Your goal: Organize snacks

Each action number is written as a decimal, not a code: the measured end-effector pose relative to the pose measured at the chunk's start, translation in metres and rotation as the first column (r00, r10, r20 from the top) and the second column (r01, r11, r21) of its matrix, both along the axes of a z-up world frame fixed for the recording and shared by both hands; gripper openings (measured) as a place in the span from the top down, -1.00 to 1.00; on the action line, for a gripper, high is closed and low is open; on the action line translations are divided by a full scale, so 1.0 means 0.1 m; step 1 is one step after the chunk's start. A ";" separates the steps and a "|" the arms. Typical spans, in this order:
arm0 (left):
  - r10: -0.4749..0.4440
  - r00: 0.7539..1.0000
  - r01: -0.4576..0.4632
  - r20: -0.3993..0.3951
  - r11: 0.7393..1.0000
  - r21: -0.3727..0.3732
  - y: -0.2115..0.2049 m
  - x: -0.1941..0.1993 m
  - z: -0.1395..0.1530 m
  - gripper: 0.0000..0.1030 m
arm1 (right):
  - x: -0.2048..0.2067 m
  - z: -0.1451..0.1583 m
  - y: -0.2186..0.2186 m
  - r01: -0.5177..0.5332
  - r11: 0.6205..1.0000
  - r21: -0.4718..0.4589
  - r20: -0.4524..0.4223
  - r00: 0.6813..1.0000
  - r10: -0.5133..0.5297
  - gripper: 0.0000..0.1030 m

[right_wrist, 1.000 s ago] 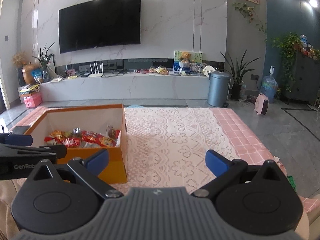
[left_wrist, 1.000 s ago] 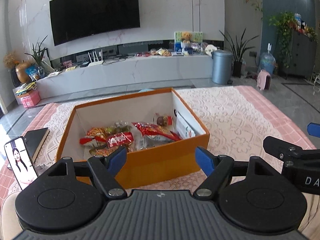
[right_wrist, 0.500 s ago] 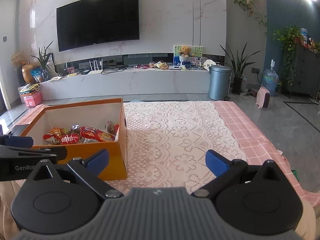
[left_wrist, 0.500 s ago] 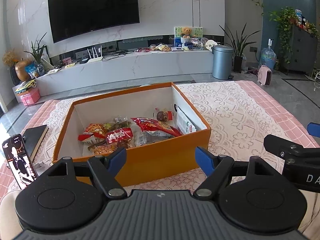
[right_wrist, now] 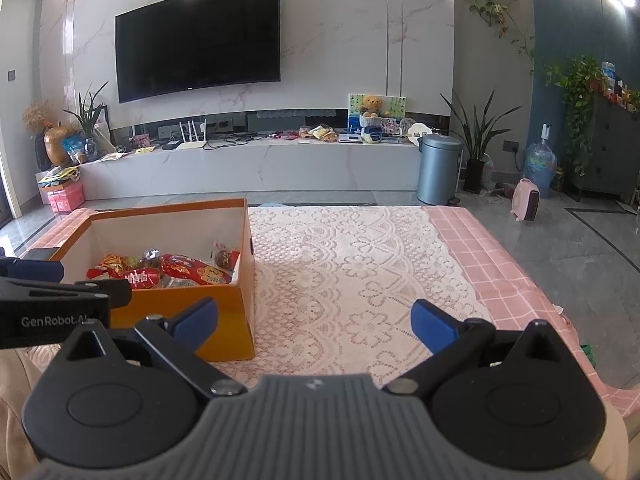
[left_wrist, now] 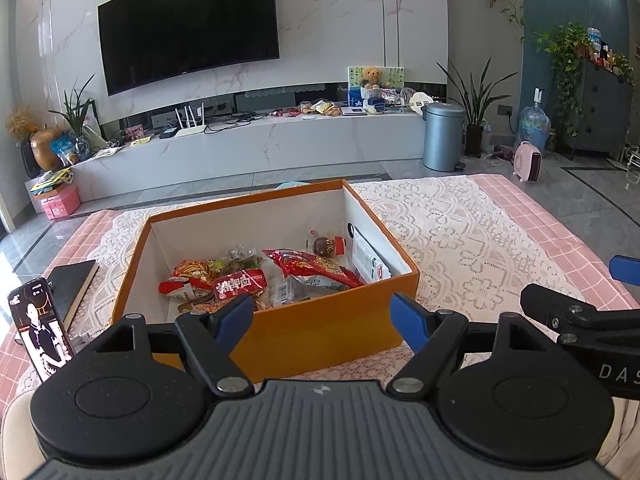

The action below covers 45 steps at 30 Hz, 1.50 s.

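Up front, the orange box (left_wrist: pixel 320 328) sits open-topped on a white lace cloth (left_wrist: pixel 460 240) laid over a pink checked table cover (left_wrist: pixel 568 240), and the snacks (left_wrist: pixel 256 276) lie heaped on its floor: red and orange packets toward its near wall, a small round-printed packet (left_wrist: pixel 325 245) toward its far right corner. The left gripper (left_wrist: pixel 322 318) hovers just short of the box's near wall, its blue fingertips (left_wrist: pixel 234 316) spread wide and holding nothing. The right gripper (right_wrist: pixel 314 320) hangs to the right of the box over bare lace, likewise spread wide and empty. Right of the box the lace runs unobstructed to the table's pink border. Left of the box lie a dark notebook (left_wrist: pixel 74 284) and a propped phone (left_wrist: pixel 40 332) with a lit screen. Beyond the box's far wall, grey floor leads to a low marble console (left_wrist: pixel 260 140) under a wall-mounted television (left_wrist: pixel 188 24), with a grey bin (left_wrist: pixel 443 136) at the console's right end.
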<state>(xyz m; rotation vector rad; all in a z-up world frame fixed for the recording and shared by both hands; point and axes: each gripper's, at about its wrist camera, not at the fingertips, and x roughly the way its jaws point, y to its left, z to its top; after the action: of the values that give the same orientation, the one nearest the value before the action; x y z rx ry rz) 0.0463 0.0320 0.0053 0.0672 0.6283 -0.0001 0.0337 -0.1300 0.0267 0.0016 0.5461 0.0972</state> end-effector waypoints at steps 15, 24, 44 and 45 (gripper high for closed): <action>-0.008 1.000 0.008 -0.002 1.000 -0.002 0.00 0.00 0.01 -0.78 | -0.02 -0.01 0.03 -0.014 1.000 -0.011 -0.002 1.000 0.014 -0.93; -0.005 1.000 0.005 0.001 1.000 0.001 0.00 0.01 0.03 -0.78 | -0.01 0.00 0.04 -0.020 1.000 -0.016 -0.007 1.000 0.020 -0.93; 0.009 1.000 -0.009 0.000 1.000 0.001 0.05 0.01 0.02 -0.78 | -0.01 -0.03 0.07 -0.035 0.999 -0.022 -0.021 0.999 0.034 -0.93; 0.009 1.000 -0.009 0.000 1.000 0.001 0.05 0.01 0.02 -0.78 | -0.01 -0.03 0.07 -0.035 0.999 -0.022 -0.021 0.999 0.034 -0.93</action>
<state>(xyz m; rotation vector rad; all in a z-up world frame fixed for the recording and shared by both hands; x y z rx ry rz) 0.0477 0.0370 0.0076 0.0648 0.6286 0.0093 0.0323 -0.1227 0.0238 -0.0285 0.5680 0.1249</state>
